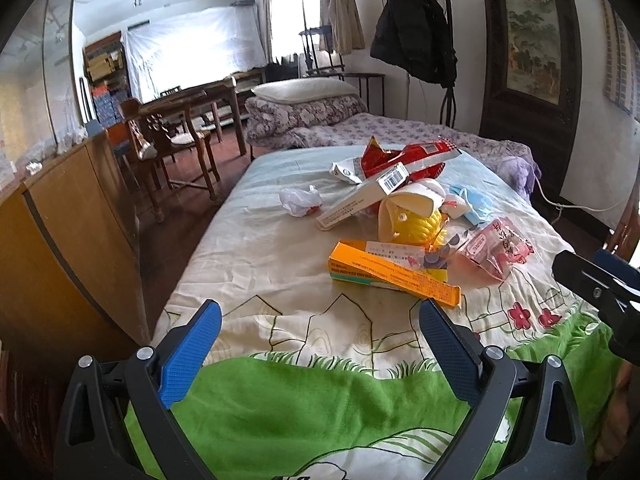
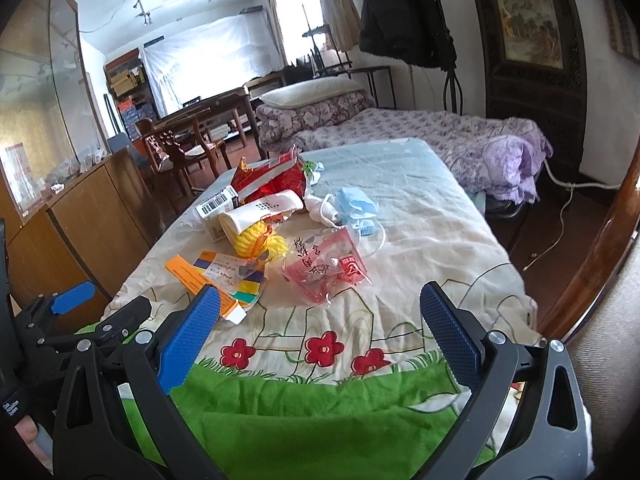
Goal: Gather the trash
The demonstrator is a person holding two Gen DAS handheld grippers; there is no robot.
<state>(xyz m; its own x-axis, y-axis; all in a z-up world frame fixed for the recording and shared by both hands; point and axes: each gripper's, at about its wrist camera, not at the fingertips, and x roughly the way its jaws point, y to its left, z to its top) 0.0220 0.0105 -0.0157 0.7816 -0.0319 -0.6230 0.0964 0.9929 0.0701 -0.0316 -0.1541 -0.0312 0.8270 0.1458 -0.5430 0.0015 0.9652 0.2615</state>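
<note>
Both the left claw and right claw hover spread and empty, with one flat orange cardboard box, one crinkly pink plastic bag and one soft blue mask ahead on the quilted bed.

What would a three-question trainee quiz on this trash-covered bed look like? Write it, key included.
1. True or false: both the left tool and the right tool are open and hold nothing.
2. Multiple choice: which item lies apart from the main pile, toward the cabinet side? A) orange box B) crumpled white plastic bag C) blue face mask
3. Fill in: the white box with a barcode rests tilted on top of a ______ cup.

Key: 1 true; 2 B; 3 paper (white, crushed, with yellow rope in it).
</note>
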